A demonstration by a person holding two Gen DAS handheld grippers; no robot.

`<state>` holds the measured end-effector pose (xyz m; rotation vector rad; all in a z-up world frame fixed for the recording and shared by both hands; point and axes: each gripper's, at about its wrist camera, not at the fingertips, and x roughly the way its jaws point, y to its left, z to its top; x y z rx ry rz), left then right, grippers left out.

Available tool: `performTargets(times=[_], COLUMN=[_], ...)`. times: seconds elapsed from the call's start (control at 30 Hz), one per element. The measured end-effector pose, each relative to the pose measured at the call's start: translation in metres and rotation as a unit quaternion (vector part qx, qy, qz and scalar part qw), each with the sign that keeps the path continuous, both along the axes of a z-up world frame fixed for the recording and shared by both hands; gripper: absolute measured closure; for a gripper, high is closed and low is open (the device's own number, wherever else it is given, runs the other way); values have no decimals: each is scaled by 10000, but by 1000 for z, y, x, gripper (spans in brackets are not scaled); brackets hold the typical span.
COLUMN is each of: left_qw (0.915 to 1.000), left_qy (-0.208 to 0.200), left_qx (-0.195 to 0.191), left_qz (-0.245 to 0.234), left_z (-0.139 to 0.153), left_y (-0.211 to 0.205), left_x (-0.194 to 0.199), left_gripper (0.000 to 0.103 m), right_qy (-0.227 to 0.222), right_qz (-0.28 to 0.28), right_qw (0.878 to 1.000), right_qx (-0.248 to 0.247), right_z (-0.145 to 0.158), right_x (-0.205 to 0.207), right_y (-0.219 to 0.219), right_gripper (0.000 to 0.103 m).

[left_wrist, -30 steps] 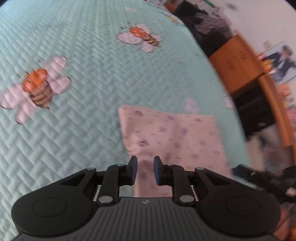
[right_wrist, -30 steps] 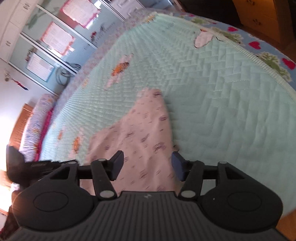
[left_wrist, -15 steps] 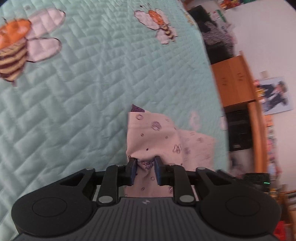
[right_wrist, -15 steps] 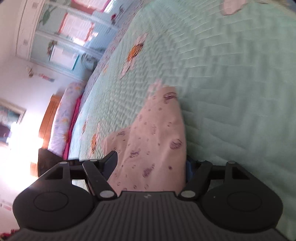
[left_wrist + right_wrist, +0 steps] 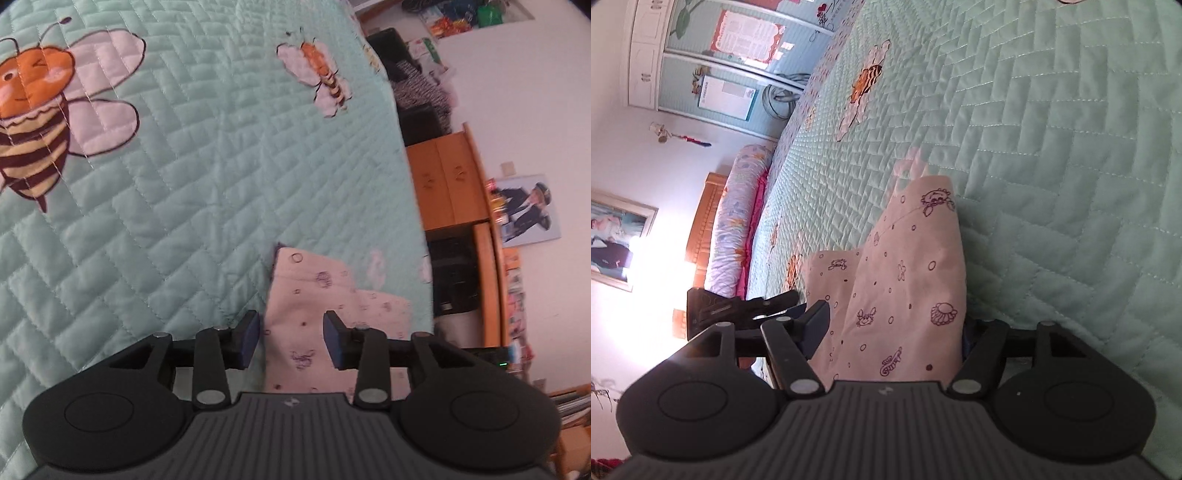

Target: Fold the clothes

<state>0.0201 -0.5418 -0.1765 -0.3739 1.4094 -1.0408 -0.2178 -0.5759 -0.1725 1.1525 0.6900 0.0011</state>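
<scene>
**Fold laid down, left jaws letting go**

Left wrist view. Seen a second ago: a wider, flatter spread of the pink printed garment (image 5: 306, 295) ahead of narrow, nearly closed jaws. Half a second ago: jaws pinched on a bunch of the cloth. Now: left gripper (image 5: 291, 339) with jaws just been opening, blue pads (image 5: 248, 338) standing clear on either side of the cloth, a strip of it between them but not pressed. Garment now lying on the mint quilted bedspread (image 5: 184, 221), doubled over itself, a lower layer showing to the right of the top one. Bee print (image 5: 33, 122) large at the left, closer than before. Judged: edge carried over and set down, release under way.

Right wrist view. Right gripper (image 5: 897, 328) spread wide, jaws closed in only slightly after widening. Left pad (image 5: 816, 325) visible and off the cloth; the other pad hidden behind the folded edge, so contact there not to be told. Garment (image 5: 908, 280) lying between the fingers, closer and larger than a second ago, its fold ridge standing a little proud of the bedspread (image 5: 1071, 184). The other gripper's fingers (image 5: 768, 306) just beside the cloth at the left.

Judged: one fold finished; next, withdrawing both tools cleanly without dragging the top layer, then checking whether another fold remains.
</scene>
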Motion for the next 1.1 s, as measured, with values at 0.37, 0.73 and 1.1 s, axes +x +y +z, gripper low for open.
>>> performTargets(times=[0.37,0.73,1.1], left_qw=[9961,9811,9713], left_qy=[-141,-1785,-2106], left_qx=[1,502,934], left_qz=[-876,-549,589], left_z=[2,42,68], left_y=[-49,-88,-39], left_x=[-15,1,36], left_gripper=[88,74,44], right_qy=[239,73,36], right_qz=[59,-638,-1862], right_qw=[9965,9769,9675], right_qx=[-804,-2038,-1710], right_z=[9,44,70], right_x=[15,43,-24], right_y=[24,-8,4], right_gripper=[91,86,63])
